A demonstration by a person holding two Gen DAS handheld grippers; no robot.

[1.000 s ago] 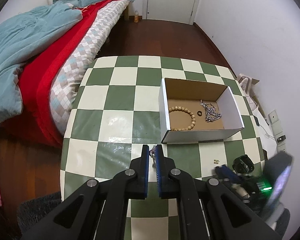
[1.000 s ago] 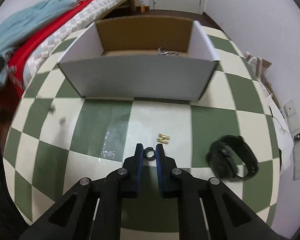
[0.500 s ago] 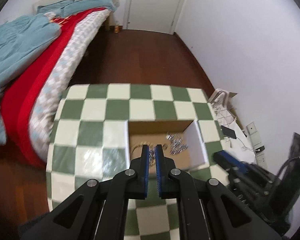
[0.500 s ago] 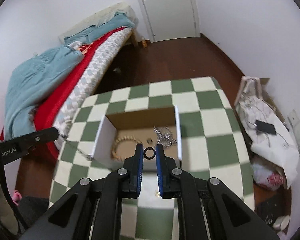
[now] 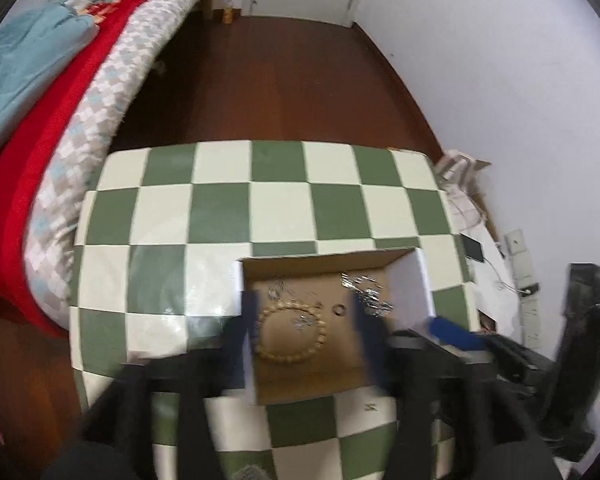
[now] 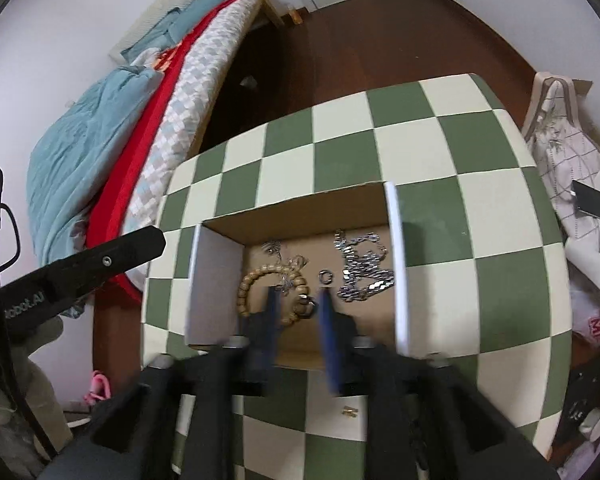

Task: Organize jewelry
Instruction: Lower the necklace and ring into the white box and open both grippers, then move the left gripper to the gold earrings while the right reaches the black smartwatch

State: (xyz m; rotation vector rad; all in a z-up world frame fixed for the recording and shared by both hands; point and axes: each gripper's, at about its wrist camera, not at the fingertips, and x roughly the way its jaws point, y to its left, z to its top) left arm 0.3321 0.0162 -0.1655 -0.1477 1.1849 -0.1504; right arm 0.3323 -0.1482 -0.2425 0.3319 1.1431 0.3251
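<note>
Both tools have swung from the tabletop to hover over the cardboard box (image 6: 296, 208). The left gripper (image 5: 304, 320) and right gripper (image 6: 298, 308) are opening, jaws spread, nothing pinched. Inside lie a wooden bead bracelet (image 5: 292, 334), a dark ring (image 6: 325, 277), a small pendant chain (image 5: 305, 320) and a heaped silver chain (image 6: 360, 268). The checkered table (image 5: 220, 208) stands beside a bed (image 5: 60, 80).

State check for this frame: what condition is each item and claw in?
left claw: opening, nothing gripped.
right claw: opening, nothing gripped.
cardboard box: open-topped, on table.
bead bracelet: lying inside box.
silver chain: heaped inside box.
thin necklace: draped over bracelet.
small ring: flat on box floor.
dark ring: loose between right claw's jaws.
earrings: on table, outside box.
</note>
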